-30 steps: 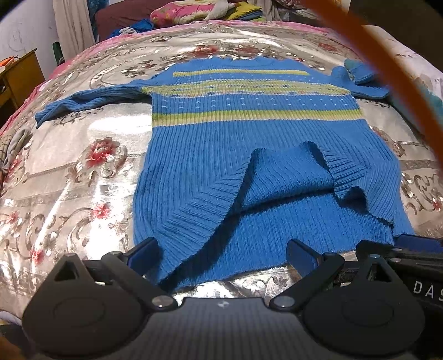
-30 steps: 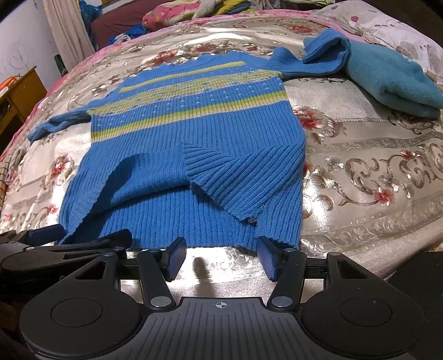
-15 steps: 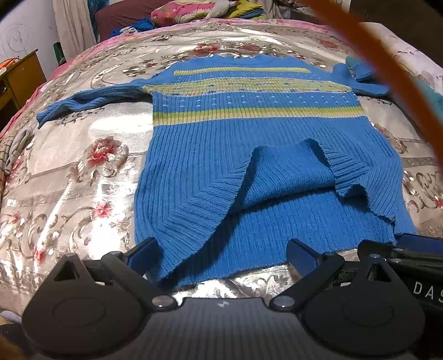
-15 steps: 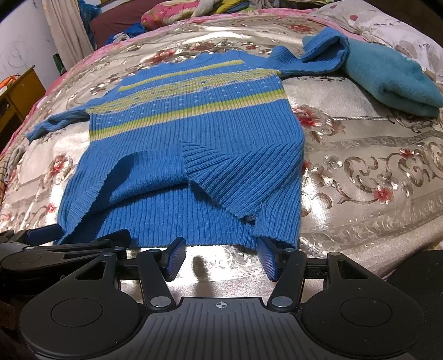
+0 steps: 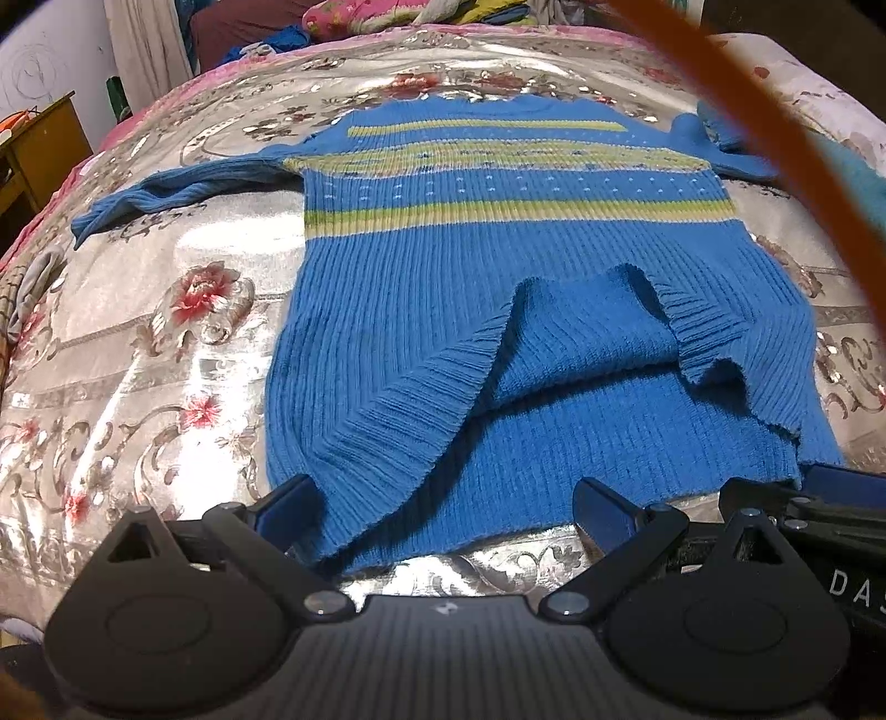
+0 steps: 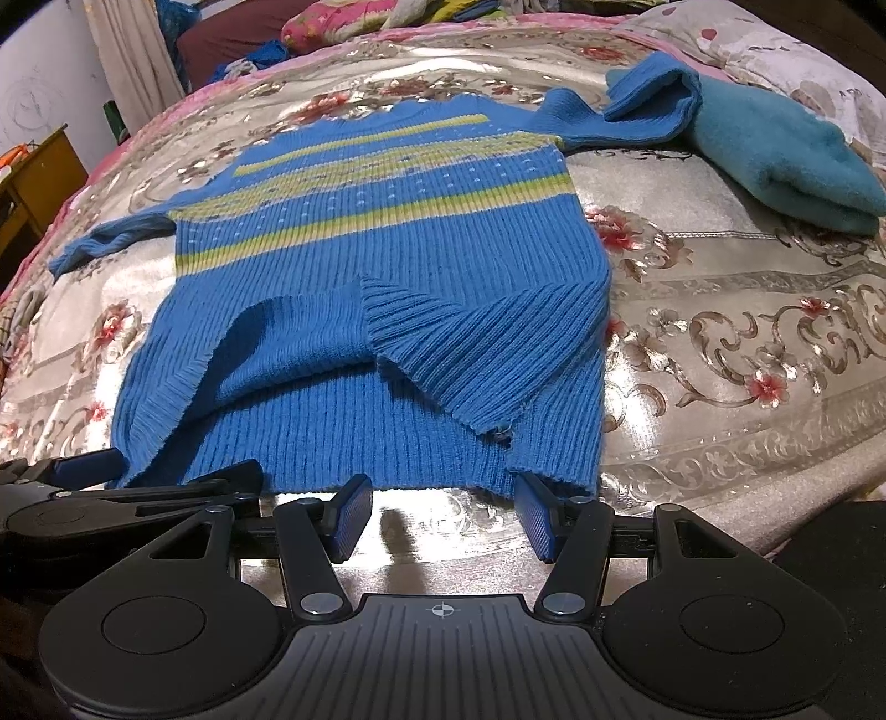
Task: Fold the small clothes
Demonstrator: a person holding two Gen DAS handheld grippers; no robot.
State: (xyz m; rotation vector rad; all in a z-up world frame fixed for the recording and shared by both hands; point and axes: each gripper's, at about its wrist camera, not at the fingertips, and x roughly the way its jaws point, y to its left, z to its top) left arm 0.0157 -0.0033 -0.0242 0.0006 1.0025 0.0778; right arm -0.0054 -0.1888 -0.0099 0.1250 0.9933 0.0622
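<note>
A blue ribbed sweater point(image 5: 498, 266) with yellow-green stripes lies flat on the bed, hem toward me; it also shows in the right wrist view point(image 6: 376, 266). The front layer of its hem is turned up in the middle. One sleeve point(image 5: 183, 191) stretches out left, the other point(image 6: 626, 116) lies bunched at the far right. My left gripper point(image 5: 448, 509) is open and empty at the hem's left part. My right gripper point(image 6: 437, 515) is open and empty just short of the hem's right part. Each gripper shows at the edge of the other's view.
The bed has a shiny floral cover point(image 5: 166, 343). A folded teal garment point(image 6: 775, 160) lies at the far right. Pillows and piled clothes point(image 5: 376, 16) sit at the head of the bed. A wooden cabinet point(image 5: 39, 149) stands at left. An orange cable point(image 5: 775, 138) crosses the left view.
Both grippers have moved very slightly closer to the sweater's hem. The sweater has not moved.
</note>
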